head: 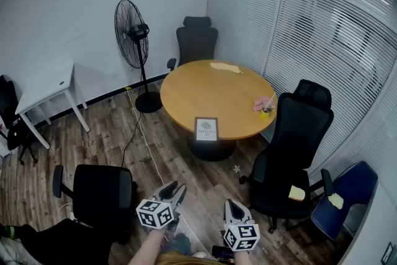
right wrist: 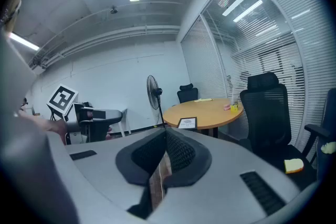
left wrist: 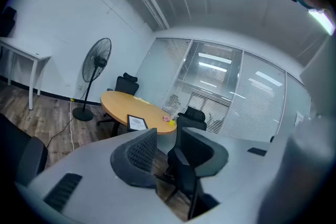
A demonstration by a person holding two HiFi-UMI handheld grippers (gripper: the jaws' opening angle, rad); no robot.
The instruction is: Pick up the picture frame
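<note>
The picture frame [head: 206, 129] is dark-edged with a white print. It stands near the front edge of the round wooden table [head: 198, 93]. The frame shows small and far off in the left gripper view [left wrist: 137, 123] and the right gripper view [right wrist: 187, 123]. Both grippers are held low over the floor, well short of the table. My left gripper [head: 174, 190] [left wrist: 167, 136] is open, with nothing between its jaws. My right gripper [head: 231, 205] [right wrist: 165, 134] has its jaw tips touching and holds nothing.
Black office chairs stand behind the table [head: 196, 40], at its right [head: 296, 146] and at my near left [head: 102, 195]. A standing fan [head: 131, 40] with a trailing cable is left of the table. A white desk [head: 46, 89] stands far left. A yellow cup [head: 265, 112] sits on the table.
</note>
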